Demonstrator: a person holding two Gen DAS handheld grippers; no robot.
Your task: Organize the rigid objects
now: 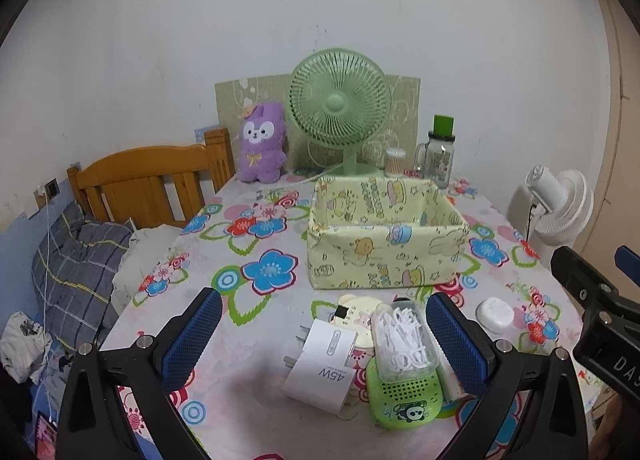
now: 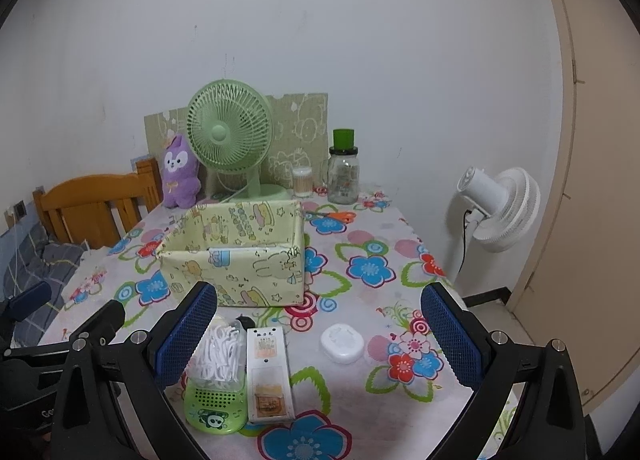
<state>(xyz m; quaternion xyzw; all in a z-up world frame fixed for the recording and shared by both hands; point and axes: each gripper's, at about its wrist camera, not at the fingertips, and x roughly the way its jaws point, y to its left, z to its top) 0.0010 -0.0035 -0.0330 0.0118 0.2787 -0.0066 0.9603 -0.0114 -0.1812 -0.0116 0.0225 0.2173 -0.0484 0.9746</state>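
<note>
A yellow cartoon-print box (image 1: 384, 236) stands open on the floral table; it also shows in the right wrist view (image 2: 236, 252). In front of it lie a white 45W charger (image 1: 320, 372), a cream round case (image 1: 360, 320), a clear box of white floss picks (image 1: 402, 336) resting on a green panda device (image 1: 408, 400), and a small white case (image 1: 495, 314). The right wrist view adds a white flat box (image 2: 267, 372) beside the green device (image 2: 216, 404). My left gripper (image 1: 324, 336) is open above the charger and floss box. My right gripper (image 2: 320, 332) is open, near the white case (image 2: 342, 342).
A green desk fan (image 1: 339, 116), a purple plush (image 1: 262, 144), a cotton swab jar (image 1: 394, 162) and a glass jar with a green lid (image 1: 438, 156) stand along the back. A white floor fan (image 2: 500, 212) is at the right, a wooden bed headboard (image 1: 144, 184) at the left.
</note>
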